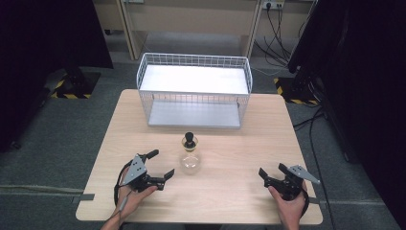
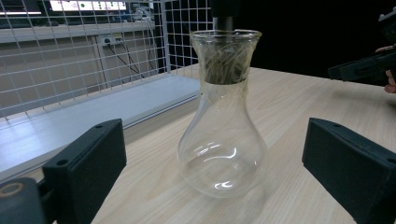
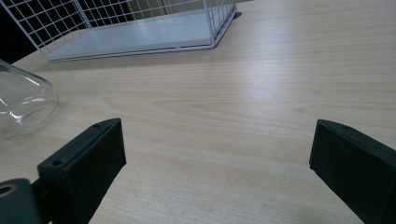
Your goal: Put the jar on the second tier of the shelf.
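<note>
Left black two-jaw gripper [image 1: 162,165] near front-left of the pale wooden table [image 1: 239,191], jaws spread wide, nothing between them yet. Right black two-jaw gripper [image 1: 271,171] at front-right, jaws likewise wide apart and empty, well clear of everything.

Just beyond the left gripper: clear glass flask with bulbous base and flared neck [image 1: 190,160], upright at table centre, framed between the left jaws in the left gripper view [image 2: 222,140] but not touched. Black stopper-like plug [image 1: 189,137] seated in the mouth; pale fibrous stuff inside the neck, nature unclear.

Handling, judged: thin glass, light, rigid, slick, breakable. Round belly likely to squirt out of flat pads; narrowing neck just under the flared rim looks the surer hold, lip acting as a stop. Gentle closing force only. Top-heavy plug may tip it if nudged low.

Room: bare tabletop on all sides of the flask, wide gap toward the right gripper. Front table edge close behind both hands.

Farthest: white wire-mesh two-tier shelf basket [image 1: 143,72] at the table's back, open front facing the flask, lower tray [image 1: 194,115] empty. Wire rim and upper tier the only snag points on the way in.
</note>
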